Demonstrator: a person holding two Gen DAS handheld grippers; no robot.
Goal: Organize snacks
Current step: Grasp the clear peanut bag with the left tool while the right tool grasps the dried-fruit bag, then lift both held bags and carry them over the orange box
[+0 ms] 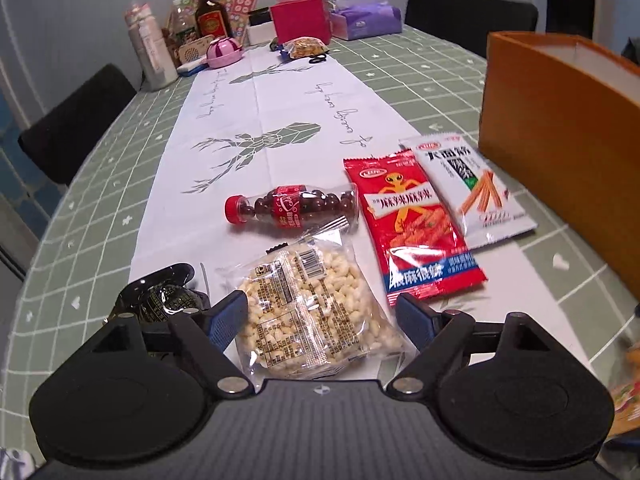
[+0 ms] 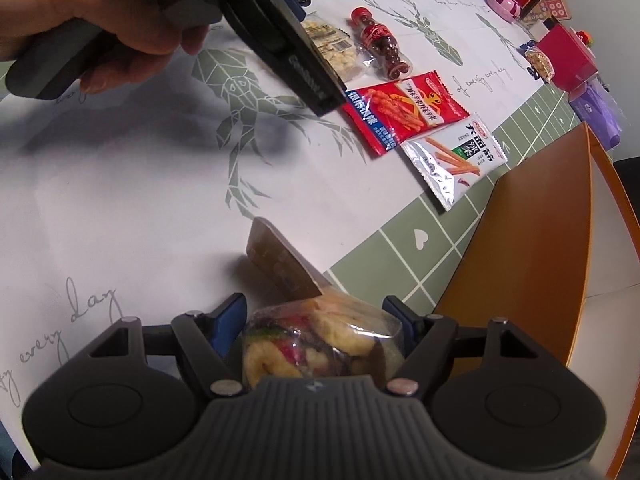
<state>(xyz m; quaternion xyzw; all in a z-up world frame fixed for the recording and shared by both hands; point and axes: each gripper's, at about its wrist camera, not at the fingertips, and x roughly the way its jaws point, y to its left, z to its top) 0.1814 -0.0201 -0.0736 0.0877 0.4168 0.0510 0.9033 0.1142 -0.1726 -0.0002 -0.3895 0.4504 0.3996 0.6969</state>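
My left gripper [image 1: 322, 314] is open, its fingers on either side of a clear pack of puffed rice cake [image 1: 316, 312] that lies on the white runner. Beyond it lie a small cola-shaped bottle of chocolate balls [image 1: 292, 210], a red spicy-strip packet [image 1: 416, 224] and a white spicy-strip packet [image 1: 472, 190]. My right gripper [image 2: 320, 320] is shut on a clear bag of mixed fruit crisps [image 2: 320, 344], held above the runner beside the orange box [image 2: 532, 264]. The same packets show in the right wrist view, red [image 2: 404, 110] and white [image 2: 452, 156].
The orange box [image 1: 560, 152] stands open at the right on the green checked tablecloth [image 1: 100, 220]. A dark wrapped snack [image 1: 160, 300] lies by my left finger. Bottles, a pink box [image 1: 300, 16] and a purple pack crowd the far end. Black chairs stand around the table.
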